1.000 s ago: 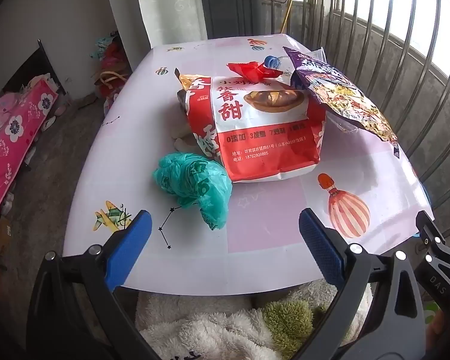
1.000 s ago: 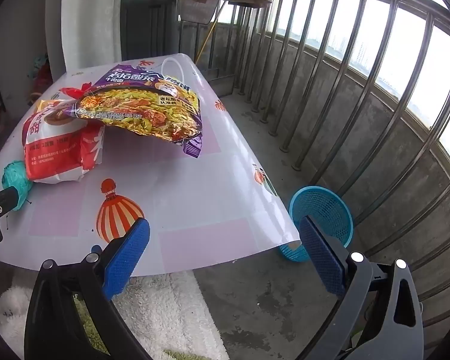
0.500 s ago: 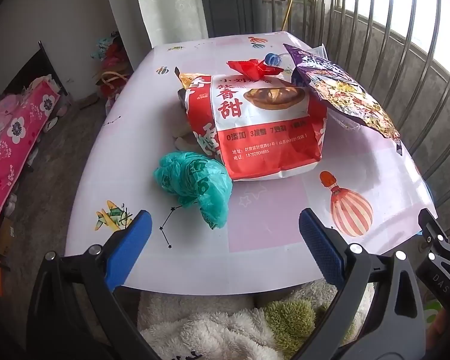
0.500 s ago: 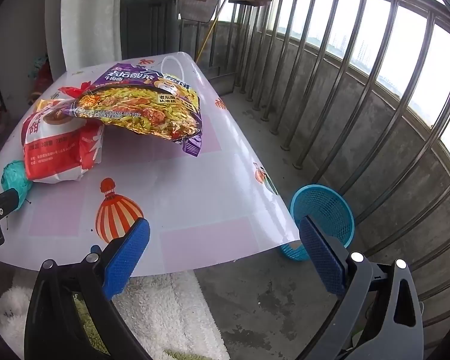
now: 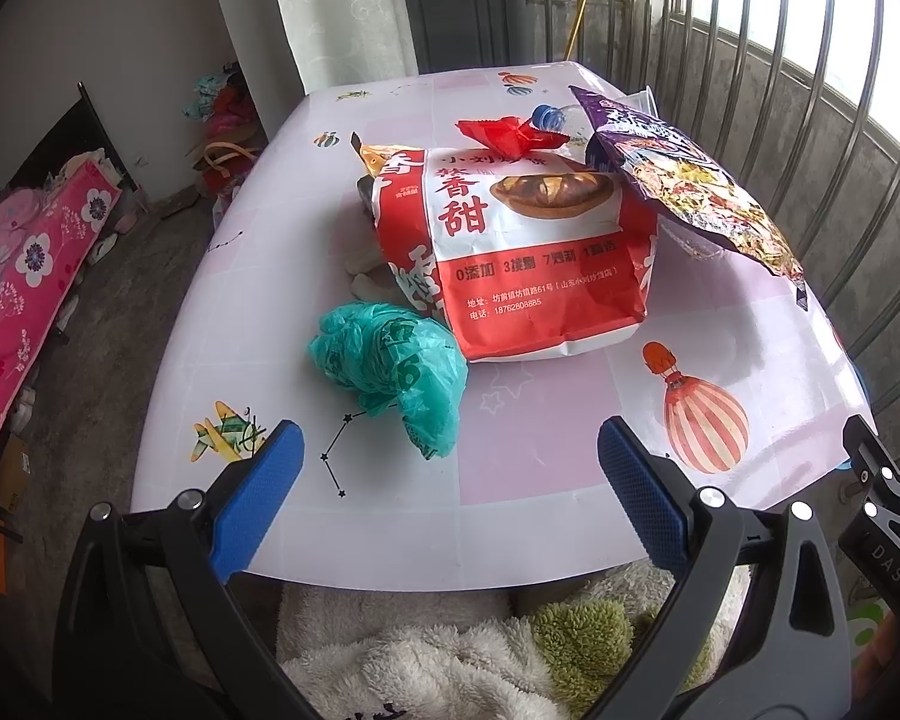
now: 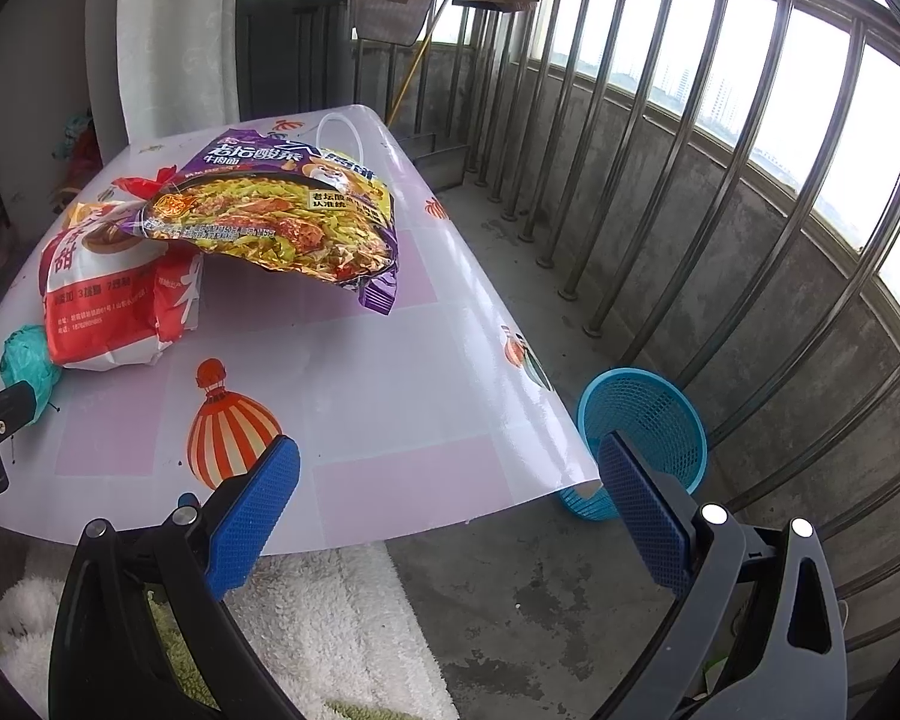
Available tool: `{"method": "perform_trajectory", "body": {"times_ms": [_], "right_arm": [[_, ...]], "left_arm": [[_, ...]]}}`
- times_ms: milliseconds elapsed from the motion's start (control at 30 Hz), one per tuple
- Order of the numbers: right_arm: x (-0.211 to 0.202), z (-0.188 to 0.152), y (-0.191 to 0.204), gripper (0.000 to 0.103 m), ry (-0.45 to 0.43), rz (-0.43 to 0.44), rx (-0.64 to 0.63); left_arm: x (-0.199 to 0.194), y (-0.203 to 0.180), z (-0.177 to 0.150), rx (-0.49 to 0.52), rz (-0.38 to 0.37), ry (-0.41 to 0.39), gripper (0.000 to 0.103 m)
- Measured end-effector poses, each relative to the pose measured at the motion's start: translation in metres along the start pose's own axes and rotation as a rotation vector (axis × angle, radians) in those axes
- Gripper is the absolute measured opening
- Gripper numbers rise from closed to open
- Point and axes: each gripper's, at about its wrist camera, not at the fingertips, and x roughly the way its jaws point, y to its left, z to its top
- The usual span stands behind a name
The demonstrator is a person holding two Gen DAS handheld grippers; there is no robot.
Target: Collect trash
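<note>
Trash sits heaped mid-table: red-and-white snack bag, purple noodle packet draped over it, crumpled teal plastic bag just beside. Blue basket stands on the floor by the table corner, contents unclear. Left gripper and right gripper hover spread wide, holding nothing.

Showing on the red-and-white snack bag: "香甜", "0添加", phone "18762808885". Reading "牛肉面" on the purple instant-noodle packet. Bearing "DAS": the black gripper frame at right edge.
</note>
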Motion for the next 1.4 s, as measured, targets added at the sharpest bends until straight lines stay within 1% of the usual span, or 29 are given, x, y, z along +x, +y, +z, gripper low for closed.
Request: {"method": "perform_trajectory", "body": {"times_ms": [933, 1233, 1400], "right_arm": [[0.000, 0.001, -0.001, 0.097, 0.001, -0.005, 0.004], [-0.004, 0.006, -0.003, 0.097, -0.024, 0.001, 0.012], [-0.006, 0.015, -0.001, 0.097, -0.062, 0.007, 0.003]], "left_arm": [[0.002, 0.004, 0.000, -0.011, 0.013, 0.009, 0.094], [0.000, 0.010, 0.005, -0.030, 0.010, -0.012, 0.094], [-0.001, 0.018, 0.014, -0.049, 0.009, -0.038, 0.094]]}}
